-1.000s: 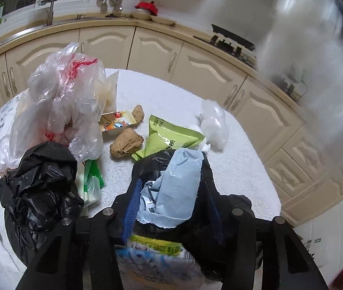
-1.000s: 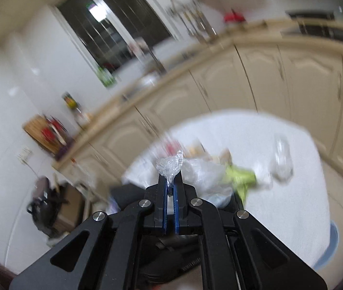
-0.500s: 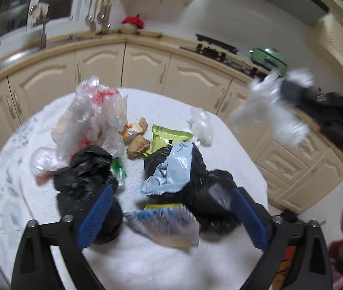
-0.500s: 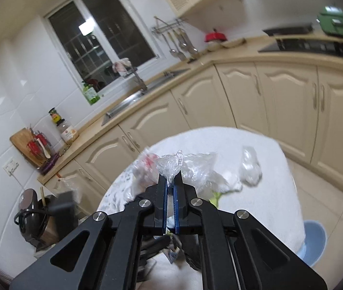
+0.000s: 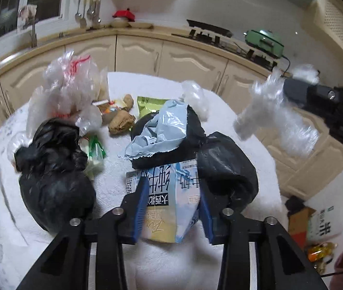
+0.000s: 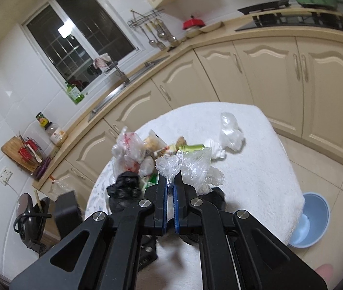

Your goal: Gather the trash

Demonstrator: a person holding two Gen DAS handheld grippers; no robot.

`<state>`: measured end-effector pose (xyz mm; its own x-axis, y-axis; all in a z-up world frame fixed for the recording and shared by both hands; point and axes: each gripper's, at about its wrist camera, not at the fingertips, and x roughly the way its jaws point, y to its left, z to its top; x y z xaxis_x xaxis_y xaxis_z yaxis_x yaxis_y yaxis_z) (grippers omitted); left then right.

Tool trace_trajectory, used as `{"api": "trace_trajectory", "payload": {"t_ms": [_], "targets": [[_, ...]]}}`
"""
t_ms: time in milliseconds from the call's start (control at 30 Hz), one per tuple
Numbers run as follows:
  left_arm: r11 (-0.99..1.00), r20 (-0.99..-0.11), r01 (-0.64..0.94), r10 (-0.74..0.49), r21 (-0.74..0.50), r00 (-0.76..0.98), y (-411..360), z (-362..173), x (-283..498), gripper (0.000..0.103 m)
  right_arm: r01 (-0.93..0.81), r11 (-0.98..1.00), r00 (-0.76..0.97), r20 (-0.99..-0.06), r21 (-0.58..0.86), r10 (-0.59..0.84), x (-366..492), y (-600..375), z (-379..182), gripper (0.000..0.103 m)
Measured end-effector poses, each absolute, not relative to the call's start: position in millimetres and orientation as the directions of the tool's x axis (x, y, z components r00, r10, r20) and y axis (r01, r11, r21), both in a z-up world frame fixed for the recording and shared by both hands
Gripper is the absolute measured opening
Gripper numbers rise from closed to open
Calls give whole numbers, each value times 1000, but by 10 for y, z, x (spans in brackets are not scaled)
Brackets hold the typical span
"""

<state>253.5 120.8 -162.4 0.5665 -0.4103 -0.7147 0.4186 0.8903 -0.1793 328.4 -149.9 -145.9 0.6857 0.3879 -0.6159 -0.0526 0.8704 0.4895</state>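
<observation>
A printed milk packet [image 5: 169, 193] lies on the white-clothed table [image 5: 171, 261] in front of an open black bag [image 5: 224, 166] with a pale blue wrapper [image 5: 159, 130] in its mouth. My left gripper [image 5: 172, 188] is closing on the packet, and both blue pads touch its sides. In the right wrist view my right gripper [image 6: 170, 181] is shut on a crumpled clear plastic bag [image 6: 190, 166], held above the table's near edge. The left wrist view shows that gripper [image 5: 292, 89] and its bag [image 5: 275, 111] in the air at the right.
On the table lie a knotted black bag [image 5: 53, 164], a clear bag with red print [image 5: 67, 89], a green packet [image 5: 149, 104], a brown lump [image 5: 120, 122] and another clear bag [image 5: 195, 96]. A blue bin [image 6: 309, 222] stands on the floor by the table. Cream cabinets ring the room.
My left jaws let go of the black bag, spread wide, then closed around the milk packet. The right gripper, still shut on the clear bag, came down toward the table.
</observation>
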Motion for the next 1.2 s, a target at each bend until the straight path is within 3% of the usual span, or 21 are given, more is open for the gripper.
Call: {"api": "trace_trajectory", "payload": {"t_ms": [67,200,767,967,1200], "targets": [[894,-700,413,-407,-174,587,1240,-1563,2499,20,-33,872,685,-624,488,375,3265,-1543,-1500,3],[890,-683,411,-425,-197,593,1318,-1451,2498,17,-3,871,686,-632,492,360,3214,-1646,-1561,3],[889,-555,451,-418,-84,719,1071,-720,2089,15,59,856,746,-592,514,304,2841,-2161,-1488,3],[838,-509,543,-491,-56,707,585,-515,1958,15,105,860,794,-563,500,230,2594,-2525,-1341,3],[709,-542,702,-618,-70,570,-364,-665,1930,15,225,850,816,-569,475,102,2250,-3124,-1300,3]]}}
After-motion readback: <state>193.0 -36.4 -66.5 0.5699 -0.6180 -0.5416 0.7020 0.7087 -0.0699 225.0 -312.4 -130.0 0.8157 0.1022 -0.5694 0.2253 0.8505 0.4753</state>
